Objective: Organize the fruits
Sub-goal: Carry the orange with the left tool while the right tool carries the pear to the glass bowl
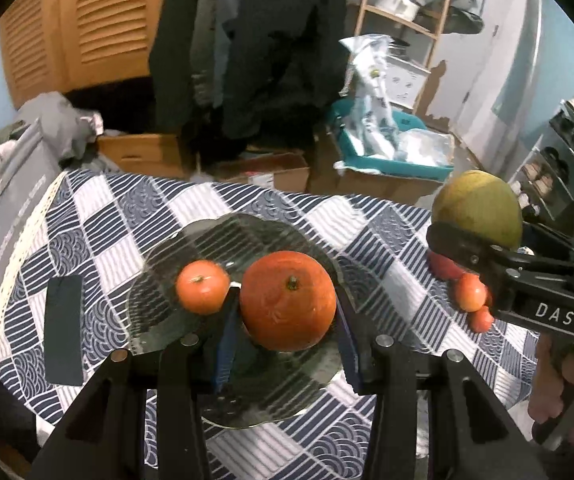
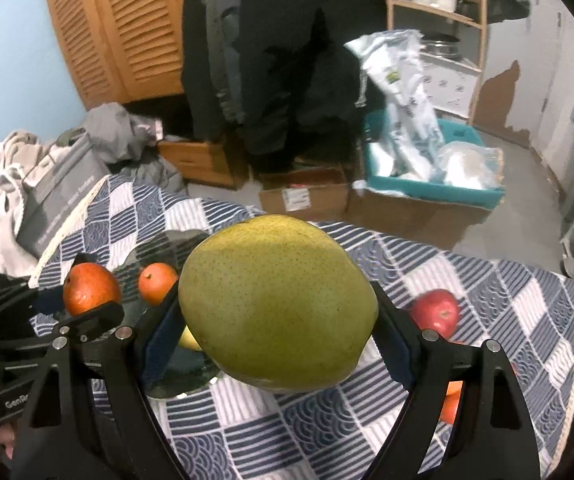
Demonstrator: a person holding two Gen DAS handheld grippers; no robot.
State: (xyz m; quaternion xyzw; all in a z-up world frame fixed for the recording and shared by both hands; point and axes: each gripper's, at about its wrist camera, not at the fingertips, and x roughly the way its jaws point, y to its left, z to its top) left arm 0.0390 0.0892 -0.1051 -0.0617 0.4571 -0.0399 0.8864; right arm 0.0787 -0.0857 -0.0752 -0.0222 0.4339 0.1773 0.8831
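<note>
My left gripper is shut on a large orange, which hangs just above a clear glass plate. A smaller orange lies on the plate to its left. On the right, my right gripper is shut on a green mango. In the right wrist view the mango fills the span between the blue pads. The plate lies below and to the left, with something yellow on it. A red apple rests on the checked cloth to the right.
A dark flat rectangle lies on the cloth left of the plate. Red fruits sit under the right gripper. A grey box and clothes crowd the table's left end. Cardboard boxes and a teal bin stand on the floor beyond.
</note>
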